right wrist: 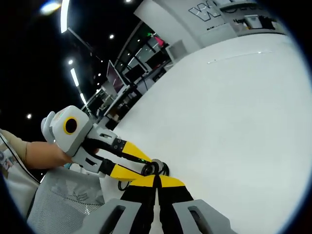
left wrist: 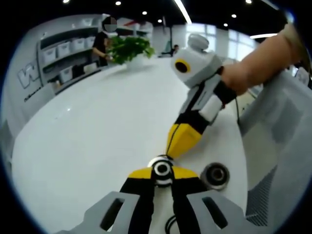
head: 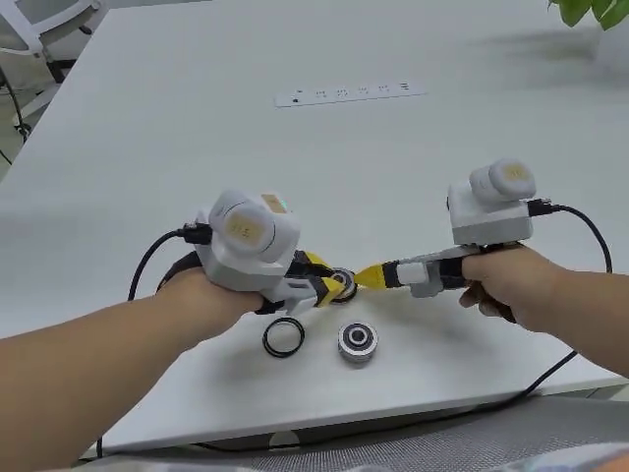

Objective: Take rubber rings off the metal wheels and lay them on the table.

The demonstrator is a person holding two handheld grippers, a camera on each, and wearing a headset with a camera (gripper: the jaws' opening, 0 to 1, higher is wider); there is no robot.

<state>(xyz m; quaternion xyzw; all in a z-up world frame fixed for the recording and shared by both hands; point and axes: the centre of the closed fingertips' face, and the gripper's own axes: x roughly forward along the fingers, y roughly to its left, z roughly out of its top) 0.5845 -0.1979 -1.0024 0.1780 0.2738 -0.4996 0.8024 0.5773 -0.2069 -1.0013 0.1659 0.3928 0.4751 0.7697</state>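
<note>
One bench point(head: 197, 128): white and broad; it carries everything, and the held wheel hangs just over its near part.
Chair point(head: 39, 29): white frame, well beyond the held wheel and to its left, off the bench's far corner.
Plant point(head: 590, 10): green leaves, well beyond the held wheel and to its right.
Power strip point(head: 349, 94): a flat white row of sockets set in the bench, well beyond the held wheel.
Left hand point(head: 211, 295): wrapped around the left tool's body, left of the held wheel.
Right hand point(head: 511, 285): closed on the right tool's handle, well right of the held wheel.
Left claw point(head: 327, 288): yellow-and-black jaws clamped on the held wheel from both sides, reaching it from the left.
Right claw point(head: 366, 276): jaws pressed together into one yellow wedge, coming in from the right. The tip touches the held wheel's edge. Whether it pinches any rubber there cannot be told.
Held wheel point(left wrist: 162, 169): small and round, with a pale metal face and a dark centre, gripped between the left claw's tips. Whether a ring sits on it cannot be told.
Loose wheel point(head: 358, 341): lies flat on the bench near the held wheel, on the person's side. It has a silver hub and a dark outer rim.
Ring point(head: 264, 338): a thin black loop lying flat on the bench, near the held wheel on the person's side and to its left. It lies apart from the loose wheel.
</note>
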